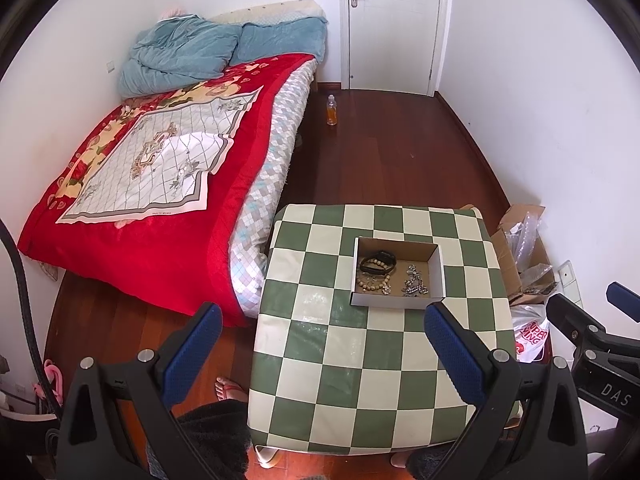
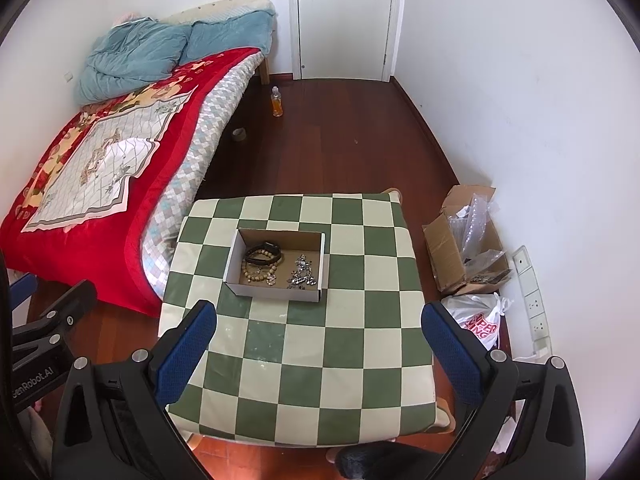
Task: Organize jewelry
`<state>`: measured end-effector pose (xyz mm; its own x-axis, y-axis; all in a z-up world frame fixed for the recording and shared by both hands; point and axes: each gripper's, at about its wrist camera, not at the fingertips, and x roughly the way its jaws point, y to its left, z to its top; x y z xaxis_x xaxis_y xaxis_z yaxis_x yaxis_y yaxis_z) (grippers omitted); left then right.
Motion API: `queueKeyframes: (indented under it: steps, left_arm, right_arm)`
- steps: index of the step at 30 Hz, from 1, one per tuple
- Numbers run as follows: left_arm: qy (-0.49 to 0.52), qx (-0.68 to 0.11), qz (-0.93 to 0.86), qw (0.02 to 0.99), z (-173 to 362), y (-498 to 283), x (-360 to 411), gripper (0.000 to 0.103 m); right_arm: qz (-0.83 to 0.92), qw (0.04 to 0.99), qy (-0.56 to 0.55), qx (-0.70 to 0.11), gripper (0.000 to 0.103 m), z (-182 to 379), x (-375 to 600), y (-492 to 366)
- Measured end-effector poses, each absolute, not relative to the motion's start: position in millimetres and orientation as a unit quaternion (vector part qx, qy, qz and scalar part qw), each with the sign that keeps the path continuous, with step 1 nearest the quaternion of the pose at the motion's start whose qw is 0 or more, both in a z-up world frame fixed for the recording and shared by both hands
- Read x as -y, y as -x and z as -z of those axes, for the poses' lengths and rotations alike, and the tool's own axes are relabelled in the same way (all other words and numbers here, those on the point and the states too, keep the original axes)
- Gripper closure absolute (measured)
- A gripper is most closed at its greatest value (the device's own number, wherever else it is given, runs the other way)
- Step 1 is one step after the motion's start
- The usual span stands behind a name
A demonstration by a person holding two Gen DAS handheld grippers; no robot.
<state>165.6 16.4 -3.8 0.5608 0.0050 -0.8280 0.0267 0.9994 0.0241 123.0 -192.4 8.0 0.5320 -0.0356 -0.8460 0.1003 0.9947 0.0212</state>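
A shallow cardboard box (image 1: 394, 301) (image 2: 276, 292) sits on the green-and-cream checkered table (image 1: 372, 360) (image 2: 300, 360). Inside lie a black band (image 1: 378, 262) (image 2: 264, 253), a wooden bead bracelet (image 1: 374, 282) (image 2: 258, 271) and a silver chain (image 1: 414, 282) (image 2: 302, 272). My left gripper (image 1: 322, 324) is open and empty, held high above the table's near part. My right gripper (image 2: 318, 320) is open and empty at a similar height. The right gripper's body shows at the right edge of the left wrist view (image 1: 592, 340).
A bed with a red quilt (image 1: 160, 184) (image 2: 92, 176) stands left of the table. A bottle (image 1: 332, 110) (image 2: 277, 101) stands on the wooden floor. An open carton with plastic (image 2: 464, 244) and a white bag (image 2: 478, 320) lie to the right by the wall.
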Motion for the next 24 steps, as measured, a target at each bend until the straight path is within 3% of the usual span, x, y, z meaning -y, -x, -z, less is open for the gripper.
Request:
queueKeyframes:
  steps: [24]
  left_arm:
    - [-0.021,-0.456,0.000,0.890,-5.8,-163.5,-19.2,0.000]
  right_arm:
    - [0.042,0.876,-0.035,-0.480,0.000,-14.9,194.6,-122.7]
